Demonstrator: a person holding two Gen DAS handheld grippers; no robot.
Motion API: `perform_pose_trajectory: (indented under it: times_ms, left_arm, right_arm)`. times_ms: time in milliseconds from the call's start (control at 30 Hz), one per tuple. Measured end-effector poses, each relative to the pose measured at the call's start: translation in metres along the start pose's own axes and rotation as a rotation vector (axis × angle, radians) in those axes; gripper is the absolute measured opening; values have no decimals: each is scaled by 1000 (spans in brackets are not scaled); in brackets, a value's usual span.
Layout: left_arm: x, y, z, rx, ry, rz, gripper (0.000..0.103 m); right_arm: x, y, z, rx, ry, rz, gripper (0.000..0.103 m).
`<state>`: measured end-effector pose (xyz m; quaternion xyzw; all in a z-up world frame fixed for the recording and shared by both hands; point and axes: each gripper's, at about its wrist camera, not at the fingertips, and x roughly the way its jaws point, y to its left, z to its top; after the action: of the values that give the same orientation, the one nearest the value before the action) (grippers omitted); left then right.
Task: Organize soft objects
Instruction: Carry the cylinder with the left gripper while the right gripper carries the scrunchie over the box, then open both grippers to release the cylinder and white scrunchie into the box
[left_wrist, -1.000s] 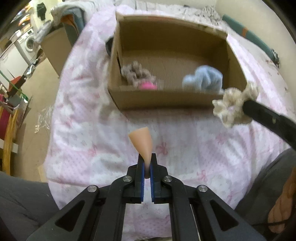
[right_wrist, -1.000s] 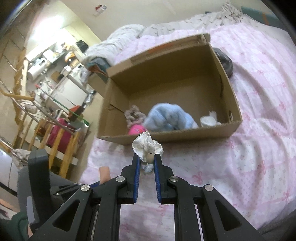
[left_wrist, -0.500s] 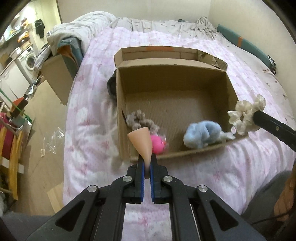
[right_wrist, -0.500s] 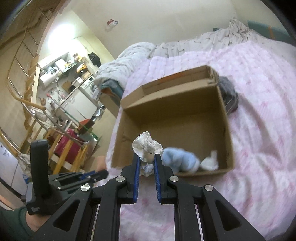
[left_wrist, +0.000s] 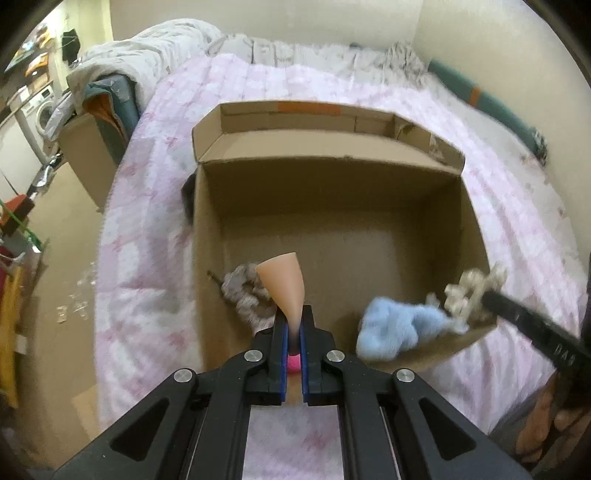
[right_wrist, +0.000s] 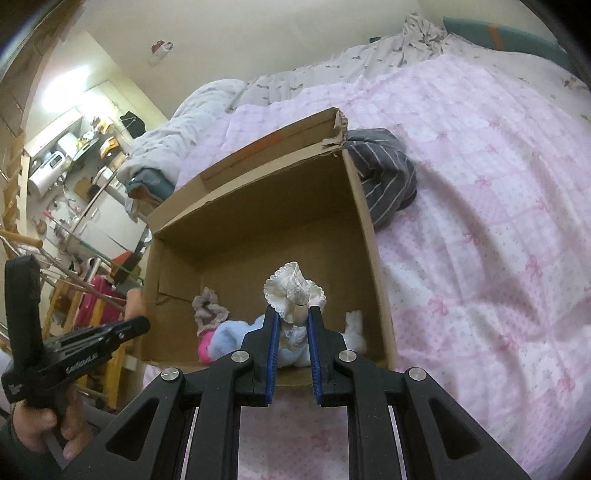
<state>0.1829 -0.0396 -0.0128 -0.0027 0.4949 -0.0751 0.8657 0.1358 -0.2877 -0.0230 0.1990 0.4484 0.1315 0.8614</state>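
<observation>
Bed (right_wrist: 498, 184), pink quilt, carries open cardboard box (left_wrist: 332, 206). Box holds blue plush (left_wrist: 395, 328), grey scrunchie (left_wrist: 243, 291), pink item (right_wrist: 205, 343). Left claw (left_wrist: 291, 325) clamped on peach cone (left_wrist: 284, 284) over box's near-left corner. Right claw (right_wrist: 293, 325) pinching cream scrunchie (right_wrist: 293, 290) above near wall.

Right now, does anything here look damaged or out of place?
Two things. The cardboard box has a torn, ragged far corner where its flap meets the side wall. And a gray striped garment lies crumpled on the pink bedspread against the outside of the box, not in it with the other soft items.
</observation>
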Motion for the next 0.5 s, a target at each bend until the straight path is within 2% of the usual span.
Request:
perform_pose_trajectory:
  times_ms: [400, 500]
  left_arm:
    - [26, -6, -17, 15, 43, -10, 6]
    - [28, -4, -17, -5, 56, -23, 14]
  right_arm:
    - [16, 3, -2, -35, 46, -34, 17]
    - [19, 6, -3, -52, 57, -47, 17]
